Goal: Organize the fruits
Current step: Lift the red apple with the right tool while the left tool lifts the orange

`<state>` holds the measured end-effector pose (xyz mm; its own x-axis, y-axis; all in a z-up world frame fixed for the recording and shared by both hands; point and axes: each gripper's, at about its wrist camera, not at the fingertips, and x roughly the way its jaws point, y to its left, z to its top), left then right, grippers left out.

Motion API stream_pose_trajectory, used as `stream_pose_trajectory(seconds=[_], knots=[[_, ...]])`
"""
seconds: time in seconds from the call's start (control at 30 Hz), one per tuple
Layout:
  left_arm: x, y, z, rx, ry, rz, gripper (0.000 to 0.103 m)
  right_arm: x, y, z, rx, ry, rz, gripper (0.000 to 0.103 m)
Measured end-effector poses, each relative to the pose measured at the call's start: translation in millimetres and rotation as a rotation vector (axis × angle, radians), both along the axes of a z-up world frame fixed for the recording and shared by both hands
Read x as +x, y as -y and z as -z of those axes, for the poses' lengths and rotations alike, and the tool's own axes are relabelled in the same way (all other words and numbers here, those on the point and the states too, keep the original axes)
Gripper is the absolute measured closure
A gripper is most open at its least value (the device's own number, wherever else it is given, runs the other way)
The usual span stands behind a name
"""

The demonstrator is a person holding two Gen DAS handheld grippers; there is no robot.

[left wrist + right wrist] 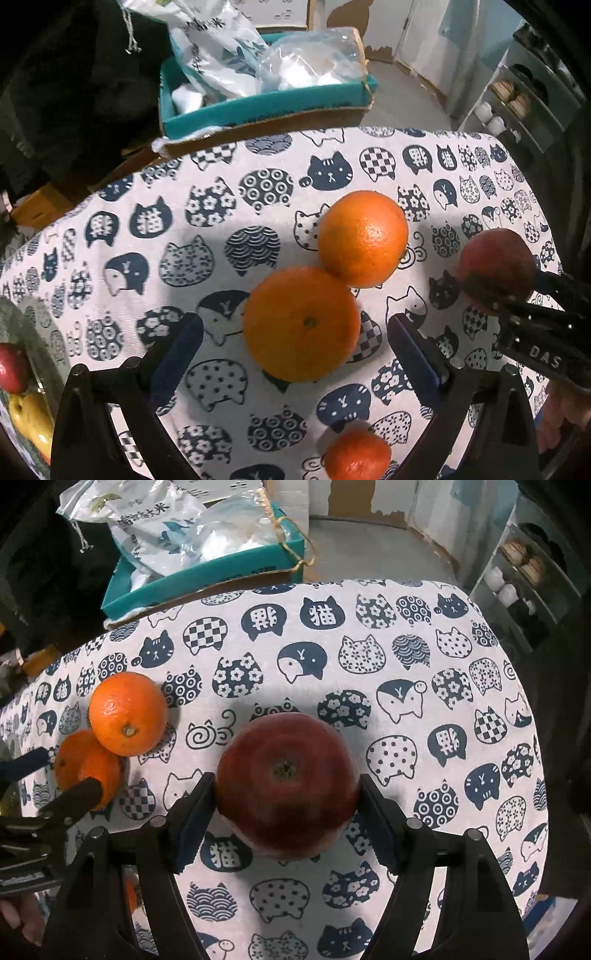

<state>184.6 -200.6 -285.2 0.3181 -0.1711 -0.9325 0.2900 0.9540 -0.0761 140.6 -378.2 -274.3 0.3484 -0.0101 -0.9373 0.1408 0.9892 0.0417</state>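
Right gripper (286, 808), black frame with blue pads, nearest the right wrist lens; its jaws are clamped on a dark red round apple (287, 782), one pad pressed to each flank, calyx end up toward the camera, apple over the white tablecloth printed with navy cat heads (424, 657); whether the apple rests on the cloth or is just clear of it cannot be told. Left gripper (295, 345) stands wide, its pads either side of a large round orange (302, 323) with gaps on both sides, nothing gripped; that orange lies on the cloth with its stem scar up, touching a second round orange (364, 238) just behind it; a smaller orange mandarin (357, 456) lies nearer the lens, low in the left wrist view, apart from the pair. At the far left edge of that view, a clear glass bowl (51, 369) holding a red fruit (13, 367) and a yellow fruit (33, 421), both only partly seen. Beyond the table's far edge, a teal cardboard box (258, 107) stuffed with white and clear plastic bags (236, 55); off to the right, a pale wire shelf rack (524, 103) with small jars.
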Motion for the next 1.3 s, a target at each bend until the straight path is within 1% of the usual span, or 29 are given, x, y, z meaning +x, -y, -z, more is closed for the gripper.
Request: stream_pose_trajectory(seconds=[0.17, 0.2, 0.23, 0.27, 0.3, 0.33, 0.37, 0.4, 0.63, 0.8, 1.07, 1.3], knots=[[4.9, 2.9, 8.6, -0.003, -0.012, -0.007, 0.004, -0.4, -0.7, -0.5, 0.003, 0.003, -0.011, 0.028], [5.5, 2.9, 9.4, -0.005, -0.013, -0.008, 0.009, 0.1, -1.7, -0.2, 0.003, 0.003, -0.011, 0.028], [6.1, 2.9, 10.3, -0.005, -0.017, -0.007, 0.015, 0.1, -1.5, 0.0, 0.004, 0.002, -0.01, 0.028], [6.8, 2.8, 11.8, -0.005, -0.024, -0.005, 0.019, 0.0, -1.6, 0.1, 0.005, 0.002, -0.008, 0.028], [7.3, 3.4, 13.2, -0.006, -0.03, -0.005, 0.026, 0.5, -2.0, 0.6, 0.005, 0.002, -0.007, 0.028], [7.8, 3.1, 14.7, -0.008, -0.037, -0.006, 0.03, 1.0, -2.3, 0.9, 0.005, 0.001, -0.006, 0.028], [7.9, 2.6, 16.3, -0.014, -0.046, -0.004, 0.03, 1.0, -2.9, 1.1, 0.006, 0.0, -0.008, 0.028], [7.8, 2.2, 17.3, -0.02, -0.05, -0.003, 0.033, 1.3, -3.8, 1.5, 0.006, 0.0, -0.009, 0.028], [1.7, -1.2, 13.6, -0.019, -0.034, -0.007, 0.035, 0.0, -9.4, -2.6, -0.005, 0.01, -0.027, 0.028], [-3.6, -8.3, 2.3, -0.026, -0.01, -0.011, 0.035, -1.7, -14.2, -12.3, -0.023, 0.033, -0.046, 0.028], [-13.1, -21.1, -23.1, -0.043, 0.032, -0.03, 0.036, -6.6, -24.8, -34.3, -0.037, 0.08, -0.075, 0.028], [-27.6, -33.8, -52.9, -0.04, 0.096, -0.042, 0.036, -12.6, -35.3, -57.9, -0.045, 0.131, -0.099, 0.028]])
